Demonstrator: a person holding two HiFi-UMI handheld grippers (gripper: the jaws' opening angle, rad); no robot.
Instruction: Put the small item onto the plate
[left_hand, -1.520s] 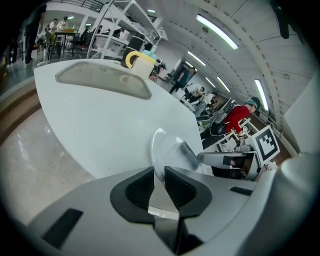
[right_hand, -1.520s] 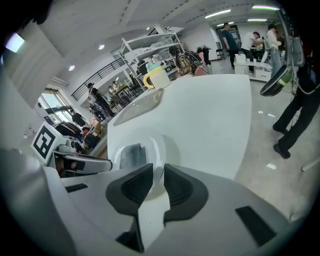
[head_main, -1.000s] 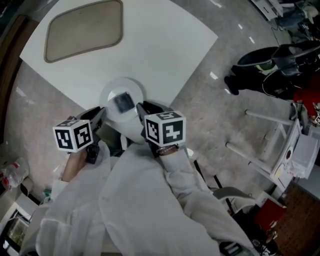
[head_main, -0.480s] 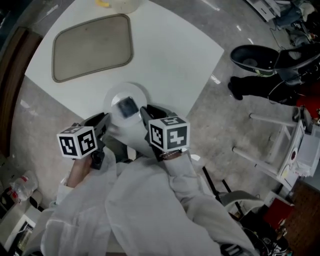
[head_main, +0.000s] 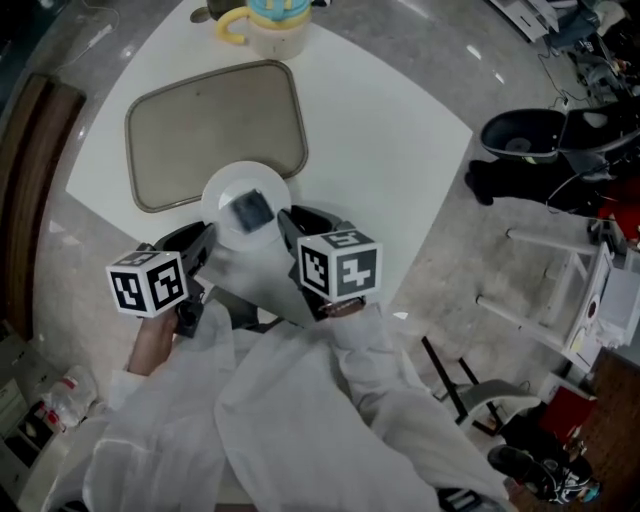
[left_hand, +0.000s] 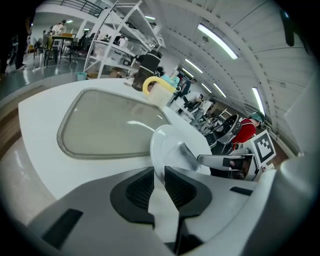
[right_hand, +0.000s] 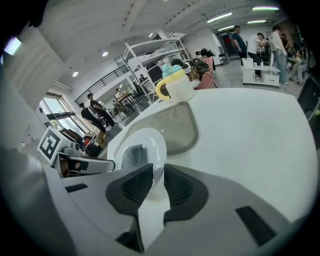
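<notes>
At the near edge of the table (head_main: 400, 140): we hold the plate (head_main: 222, 186) by both sides, just beside the tray (head_main: 200, 120).
Left gripper (head_main: 204, 238): jaws clamped on the plate's left rim.
Right gripper (head_main: 286, 220): jaws clamped on its right rim.
Small item (head_main: 250, 208): dark grey, lying mid-plate.
Progress: placing looks done to us; setting the plate down probably remains.
Writing: none legible; only square markers on the cubes (head_main: 148, 282).

This is looking like a large open lab hall. People (right_hand: 257, 44) are standing among white racks (left_hand: 124, 31), and strip lights (left_hand: 218, 42) are running overhead.
</notes>
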